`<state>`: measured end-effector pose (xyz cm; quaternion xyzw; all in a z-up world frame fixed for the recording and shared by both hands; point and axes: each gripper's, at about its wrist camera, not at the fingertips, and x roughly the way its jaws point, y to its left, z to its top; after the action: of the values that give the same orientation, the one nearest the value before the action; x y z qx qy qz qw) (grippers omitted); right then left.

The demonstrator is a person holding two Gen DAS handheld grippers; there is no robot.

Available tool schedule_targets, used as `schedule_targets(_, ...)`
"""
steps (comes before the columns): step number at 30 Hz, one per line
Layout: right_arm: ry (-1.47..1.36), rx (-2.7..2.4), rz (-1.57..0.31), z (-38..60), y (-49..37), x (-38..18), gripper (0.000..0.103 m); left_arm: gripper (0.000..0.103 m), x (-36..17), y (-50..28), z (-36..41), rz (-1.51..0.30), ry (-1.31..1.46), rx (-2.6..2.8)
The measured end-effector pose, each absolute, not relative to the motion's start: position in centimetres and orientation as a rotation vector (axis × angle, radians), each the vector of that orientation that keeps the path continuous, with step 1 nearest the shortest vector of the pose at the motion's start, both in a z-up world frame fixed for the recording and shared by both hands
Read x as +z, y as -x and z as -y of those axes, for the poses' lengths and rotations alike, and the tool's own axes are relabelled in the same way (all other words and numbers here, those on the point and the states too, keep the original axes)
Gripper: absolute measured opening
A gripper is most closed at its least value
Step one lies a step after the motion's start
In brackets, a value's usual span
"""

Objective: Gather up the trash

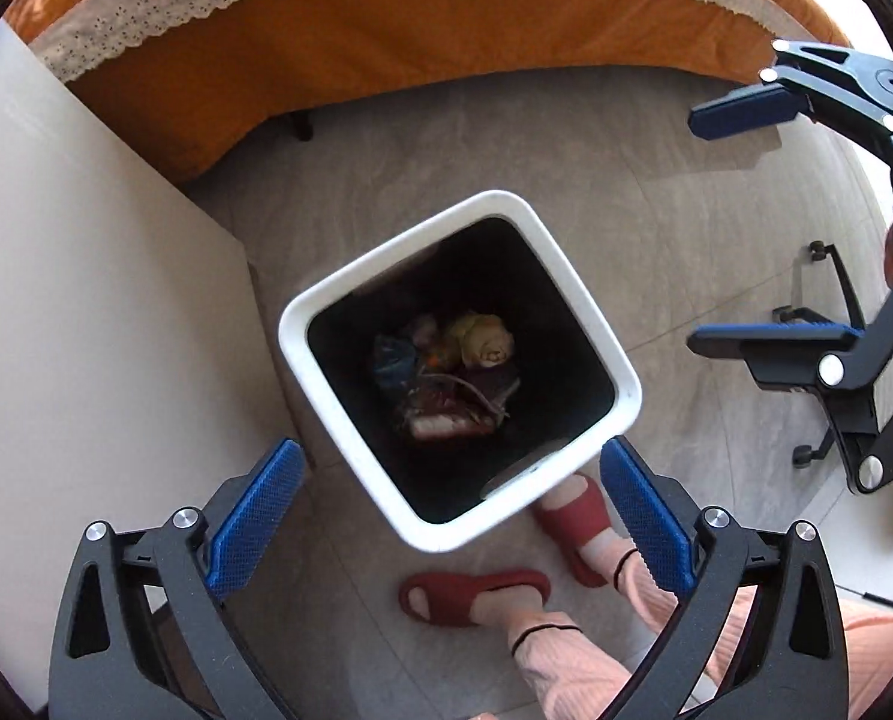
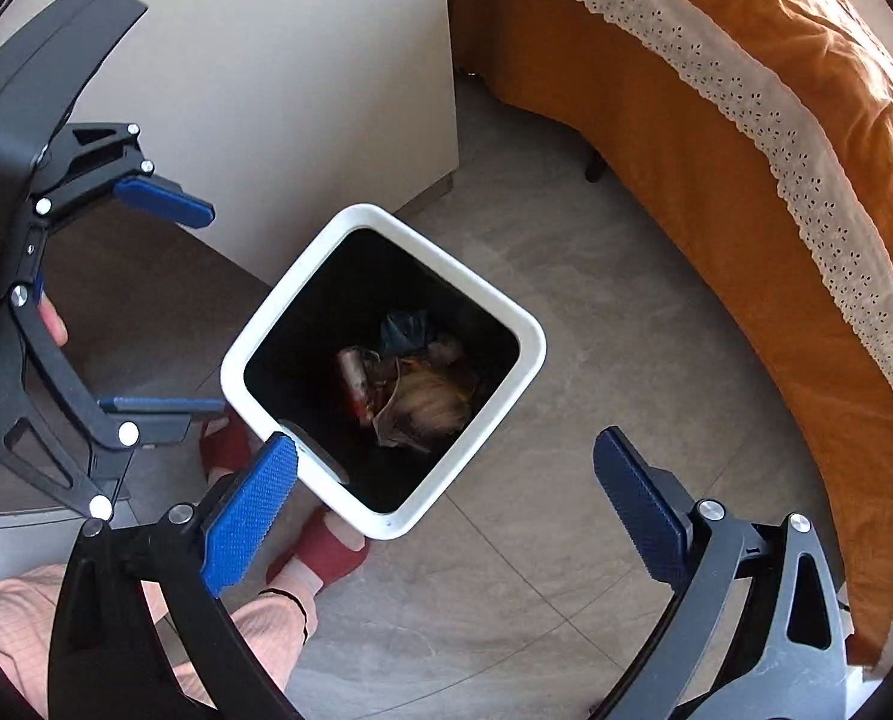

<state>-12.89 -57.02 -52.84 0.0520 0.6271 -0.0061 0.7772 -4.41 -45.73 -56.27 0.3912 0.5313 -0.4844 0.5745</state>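
White cabinet (image 1: 86, 300) at far left; left tool (image 1: 446, 516) spread wide, empty, above white square bin (image 1: 572, 300) on floor, directly ahead. Crumpled trash (image 1: 446, 378) at bottom of black liner: probably light, soft, easily pinched at a fold. Slippered feet (image 1: 476, 594) just below bin rim. Right tool (image 2: 446, 504) likewise wide, empty. Orange bedspread (image 2: 746, 180) at right, clear of reach.
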Motion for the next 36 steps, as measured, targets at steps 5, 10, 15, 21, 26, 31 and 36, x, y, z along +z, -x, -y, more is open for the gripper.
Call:
schedule_targets(5,-0.142,-0.027,-1.328,57.0,12.9,-51.4,0.099,0.098,-54.7,4.2,45.5,-1.250,-0.892,-1.117)
schedule_targets(10,-0.147,-0.046,-1.290,57.2,12.7,-48.9,0.099,0.098,-51.7,4.2,44.9,-1.216,-0.876,-1.109)
schedule_targets(15,-0.162,-0.070,-1.246,57.1,13.1,-44.8,0.099,0.098,-47.5,4.3,44.4,-1.188,-0.824,-1.098)
schedule_targets(21,-0.175,-0.108,-1.185,56.8,14.3,-39.3,0.099,0.098,-41.5,4.8,43.4,-1.131,-0.763,-1.069)
schedule_targets(26,-0.178,-0.146,-1.087,56.2,15.3,-33.7,0.099,0.098,-35.6,5.1,42.3,-1.057,-0.694,-1.018)
schedule_targets(31,-0.164,-0.200,-0.971,55.8,15.8,-26.9,0.099,0.098,-29.1,5.5,41.2,-0.967,-0.658,-0.932)
schedule_targets(36,-0.179,-0.185,-0.870,55.1,15.4,-21.4,0.099,0.098,-21.9,5.0,38.7,-0.894,-0.548,-0.836)
